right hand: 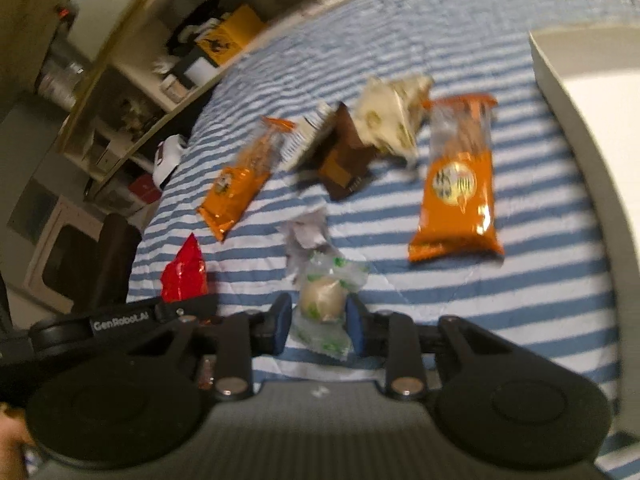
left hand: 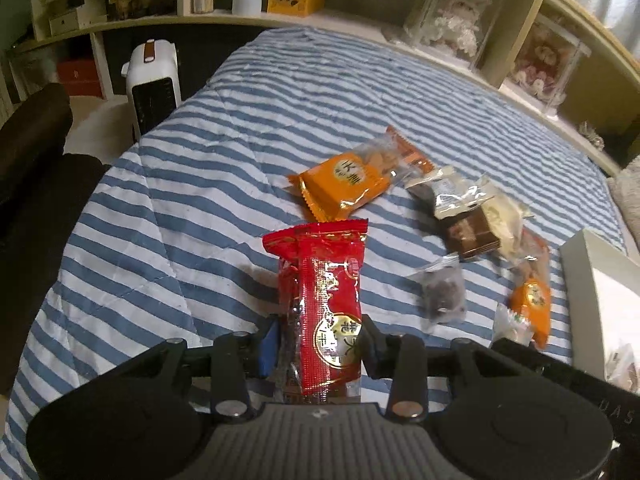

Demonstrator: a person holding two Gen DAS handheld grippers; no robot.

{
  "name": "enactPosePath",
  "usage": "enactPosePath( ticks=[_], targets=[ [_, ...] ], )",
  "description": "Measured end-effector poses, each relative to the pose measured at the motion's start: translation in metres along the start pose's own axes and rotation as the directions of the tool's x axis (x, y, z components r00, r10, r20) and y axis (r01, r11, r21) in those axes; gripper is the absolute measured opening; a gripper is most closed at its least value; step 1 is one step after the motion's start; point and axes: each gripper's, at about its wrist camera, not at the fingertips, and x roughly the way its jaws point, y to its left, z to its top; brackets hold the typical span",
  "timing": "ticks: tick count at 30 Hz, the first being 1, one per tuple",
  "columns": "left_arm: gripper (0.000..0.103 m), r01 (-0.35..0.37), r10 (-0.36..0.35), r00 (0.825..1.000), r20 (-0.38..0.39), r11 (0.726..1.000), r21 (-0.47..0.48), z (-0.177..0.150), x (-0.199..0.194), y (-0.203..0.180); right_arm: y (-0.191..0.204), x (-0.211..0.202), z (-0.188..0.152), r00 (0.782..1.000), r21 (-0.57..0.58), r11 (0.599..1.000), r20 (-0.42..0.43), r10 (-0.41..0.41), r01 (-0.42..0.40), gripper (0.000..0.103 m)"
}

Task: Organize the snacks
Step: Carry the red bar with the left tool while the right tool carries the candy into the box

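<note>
Snacks lie scattered on a blue-and-white striped bedspread (left hand: pixel 192 184). My left gripper (left hand: pixel 320 344) is shut on a long red snack packet (left hand: pixel 324 292), which sticks up and forward above the cover; the same red packet (right hand: pixel 184 276) shows at the left of the right wrist view. My right gripper (right hand: pixel 320 322) is shut on a round pale candy (right hand: pixel 323 304) in a clear green-printed wrapper, held just above the cover. Two orange packets (right hand: pixel 234 188) (right hand: pixel 456 188), a brown packet (right hand: pixel 344 160) and a cream packet (right hand: pixel 388 120) lie beyond.
A white open box (right hand: pixel 580 120) stands at the right edge of the bed. A dark candy in clear wrap (left hand: pixel 440 292) lies by the pile. Shelves (left hand: pixel 520 40) line the far side, and a white heater (left hand: pixel 154 88) and a dark chair (left hand: pixel 32 152) stand left.
</note>
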Motion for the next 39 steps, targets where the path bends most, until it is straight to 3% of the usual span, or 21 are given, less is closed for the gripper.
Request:
enactPosePath(
  ticks=[14, 25, 39],
  targets=[
    [0.042, 0.112, -0.115, 0.988, 0.102, 0.993, 0.030, -0.009, -0.055, -0.019, 0.015, -0.053, 0.006, 0.996, -0.194, 0.980, 0.080, -0.026, 0.042, 0.035],
    [0.042, 0.218, -0.236, 0.959, 0.155, 0.968, 0.123, -0.014, -0.096, -0.082, 0.000, -0.115, 0.004, 0.993, -0.269, 0.959, 0.092, -0.067, 0.090, 0.035],
    [0.042, 0.316, -0.341, 0.934, 0.103, 0.927, 0.203, -0.035, -0.100, -0.182, -0.061, -0.197, 0.007, 0.972, -0.238, 0.951, 0.176, -0.156, 0.196, 0.035]
  ],
)
